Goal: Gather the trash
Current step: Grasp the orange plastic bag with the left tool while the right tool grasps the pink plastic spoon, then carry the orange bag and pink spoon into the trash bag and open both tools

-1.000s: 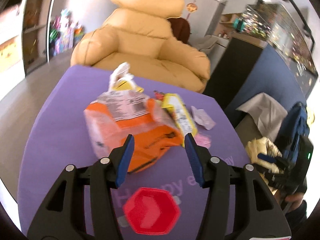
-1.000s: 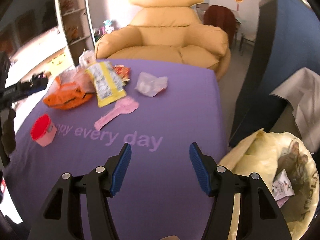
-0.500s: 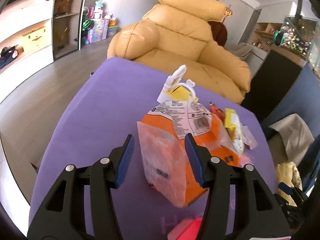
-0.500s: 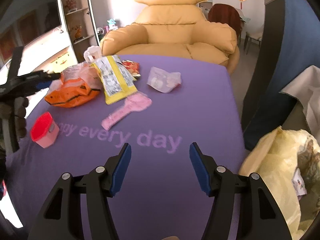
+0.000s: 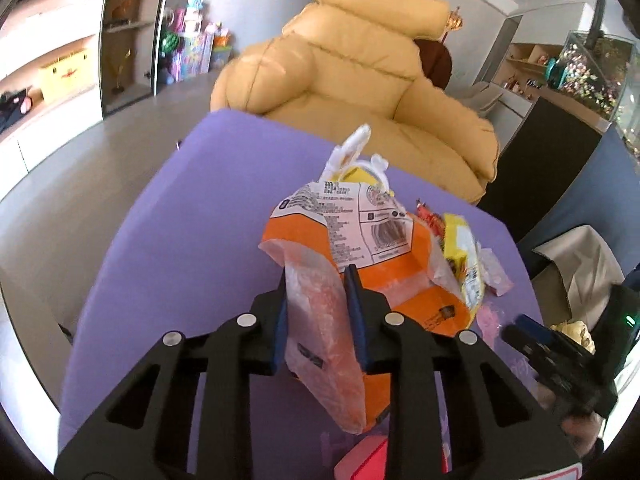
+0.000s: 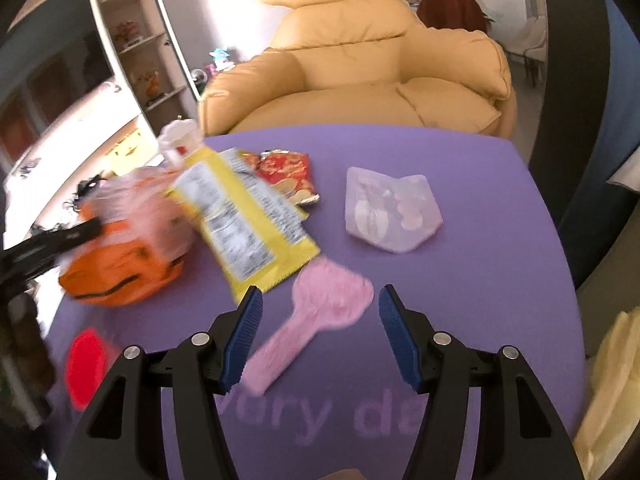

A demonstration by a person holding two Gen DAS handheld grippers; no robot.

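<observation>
An orange snack bag [image 5: 416,296] lies on the purple table [image 5: 192,216]. Its clear crumpled end stands up between the pads of my left gripper [image 5: 316,280], whose jaws are closing and press on that plastic. In the right wrist view the same bag [image 6: 120,272] sits at the left. My right gripper [image 6: 320,298] hovers open just above a pink scoop [image 6: 288,344], touching nothing. A yellow wrapper [image 6: 240,216], a red wrapper [image 6: 286,172] and a clear plastic packet [image 6: 392,208] lie further back.
A red-lidded pot [image 6: 86,364] stands near the table's front left. A white and yellow item [image 5: 356,160] lies behind the orange bag. A yellow trash bag [image 6: 612,380] hangs off the table's right edge. A tan armchair [image 6: 360,72] stands behind the table.
My left gripper swung around to the orange bag's clear end and its jaws narrowed onto it. The right gripper moved forward over the table to above the pink scoop, still open.
</observation>
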